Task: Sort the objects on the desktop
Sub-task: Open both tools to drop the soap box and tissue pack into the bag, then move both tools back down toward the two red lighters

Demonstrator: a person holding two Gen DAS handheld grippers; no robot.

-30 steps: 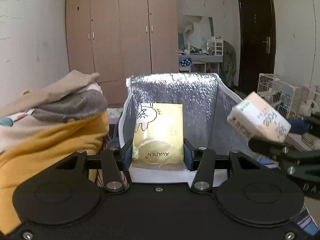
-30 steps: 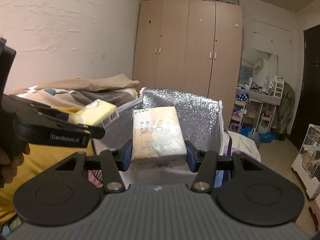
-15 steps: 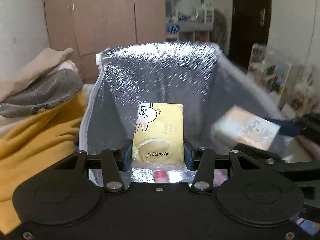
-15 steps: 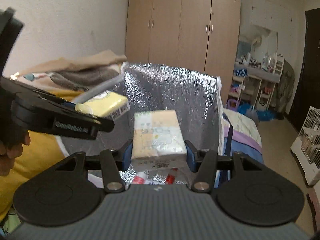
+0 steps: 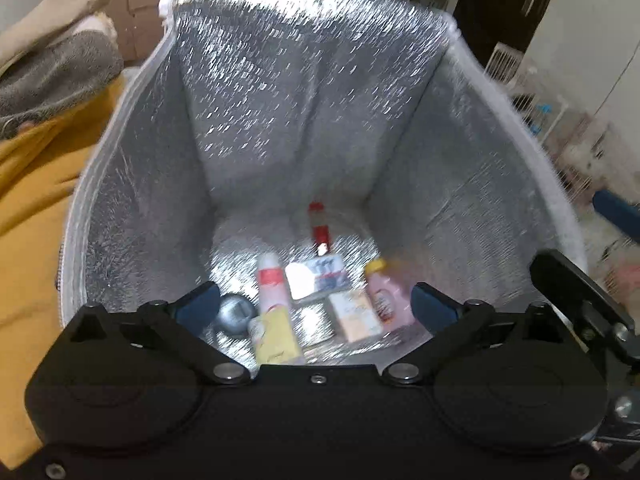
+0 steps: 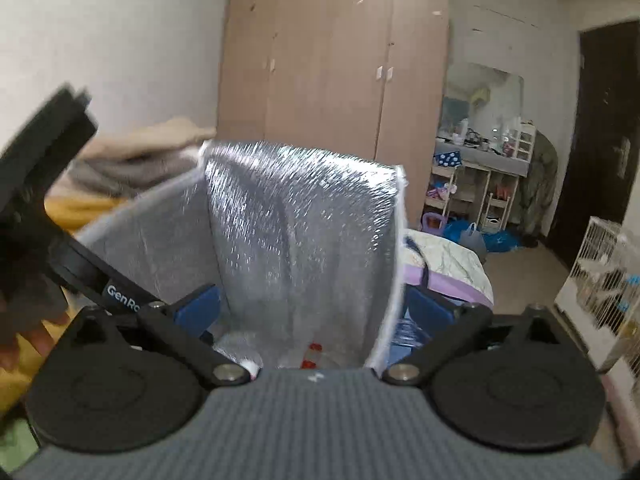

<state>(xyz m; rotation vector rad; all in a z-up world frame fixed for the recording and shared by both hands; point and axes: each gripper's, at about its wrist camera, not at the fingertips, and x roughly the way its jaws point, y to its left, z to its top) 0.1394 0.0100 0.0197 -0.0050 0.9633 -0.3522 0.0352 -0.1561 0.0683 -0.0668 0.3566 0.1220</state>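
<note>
A silver foil-lined bag [image 5: 280,92] stands open below my left gripper [image 5: 316,306], which is open and empty over its mouth. On the bag's floor lie the yellow tissue pack [image 5: 276,340], the beige tissue pack [image 5: 356,316], a pink bottle [image 5: 386,296], a white-and-red tube [image 5: 270,280], a silver ball [image 5: 234,314], a white card [image 5: 316,280] and a red-capped bottle [image 5: 320,224]. My right gripper [image 6: 312,308] is open and empty at the bag's [image 6: 296,232] near rim. The left gripper's body [image 6: 52,240] shows at left in the right wrist view.
Folded clothes and a yellow blanket [image 5: 36,160] lie left of the bag. A bed with a purple-edged cover [image 6: 444,264] is to the right. A wardrobe [image 6: 332,80], a cluttered shelf [image 6: 480,184], a dark door [image 6: 600,140] and a white wire cage [image 6: 604,280] stand beyond.
Both grippers have opened and let go of their tissue packs, which now lie in the bag. The left gripper has tilted down over the bag's mouth.
</note>
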